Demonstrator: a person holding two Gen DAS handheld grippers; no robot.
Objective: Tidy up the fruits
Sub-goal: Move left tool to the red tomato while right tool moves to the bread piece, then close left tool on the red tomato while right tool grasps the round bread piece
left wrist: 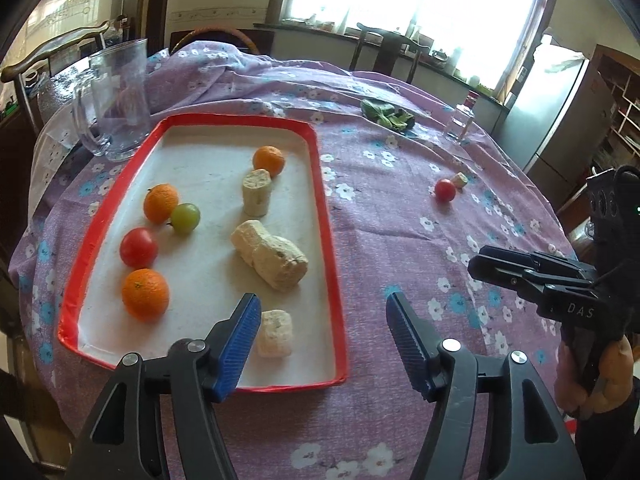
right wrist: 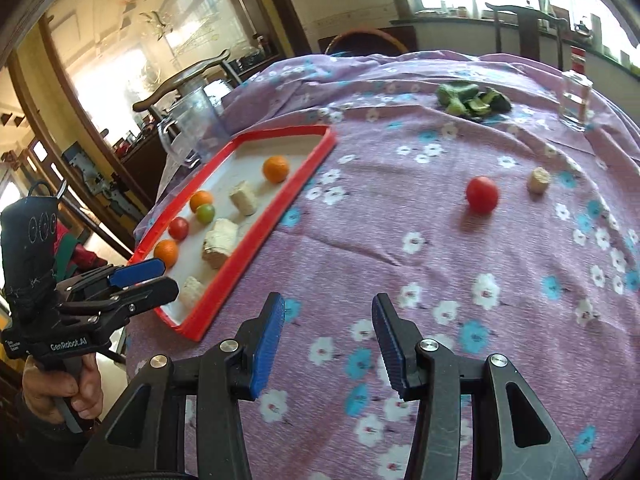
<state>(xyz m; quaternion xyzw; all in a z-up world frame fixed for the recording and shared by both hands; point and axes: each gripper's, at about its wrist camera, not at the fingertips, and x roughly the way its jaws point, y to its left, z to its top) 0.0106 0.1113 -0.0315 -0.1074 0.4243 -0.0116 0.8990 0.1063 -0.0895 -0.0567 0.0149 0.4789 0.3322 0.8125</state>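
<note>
The loose red tomato (right wrist: 482,194) is lying out on the tablecloth (right wrist: 400,248) well right of the red-rimmed tray (right wrist: 256,236), ahead of the empty, jaws-apart right gripper (right wrist: 328,320), which is nearer than the empty, equally spread left gripper (left wrist: 322,320).

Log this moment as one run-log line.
left tongs: open, empty | right tongs: open, empty | tray: fruit inside | red tomato: outside, on cloth

This is a home dining room. The worktop wears a purple flowered cloth (left wrist: 400,216), dark wooden chairs (left wrist: 384,46) stand around it, and a silver refrigerator (left wrist: 560,108) stands beside wooden shelves. Bottles and jars line the sunny window sill (left wrist: 360,32).
</note>
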